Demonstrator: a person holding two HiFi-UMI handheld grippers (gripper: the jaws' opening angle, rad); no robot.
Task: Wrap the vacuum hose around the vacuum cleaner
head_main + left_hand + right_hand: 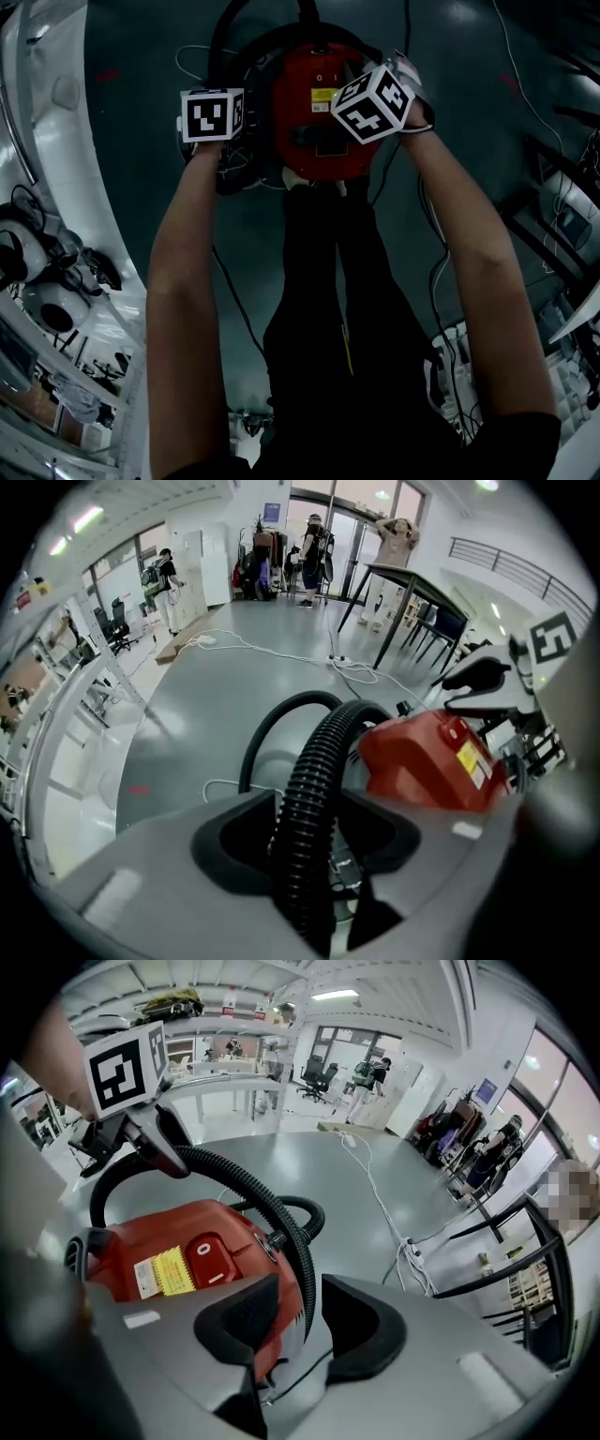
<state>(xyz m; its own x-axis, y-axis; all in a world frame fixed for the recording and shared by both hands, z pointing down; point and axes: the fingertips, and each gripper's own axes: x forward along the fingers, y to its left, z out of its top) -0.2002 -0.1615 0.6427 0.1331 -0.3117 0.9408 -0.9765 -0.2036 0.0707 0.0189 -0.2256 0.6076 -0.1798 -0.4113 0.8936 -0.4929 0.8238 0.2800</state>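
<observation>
- The vacuum hose is black and bumpy. It bends in 1 loop round the far side of the red vacuum cleaner, which sits on the floor.
- The left gripper is at the vacuum cleaner's left side. Its jaws squeeze the hose.
- The right gripper is over the vacuum cleaner's right side. Its jaws are apart and hold nothing.
- The wrapping looks part done. Next, the hose likely needs pulling snug round the body.
- No box or bin shows near the vacuum cleaner.
</observation>
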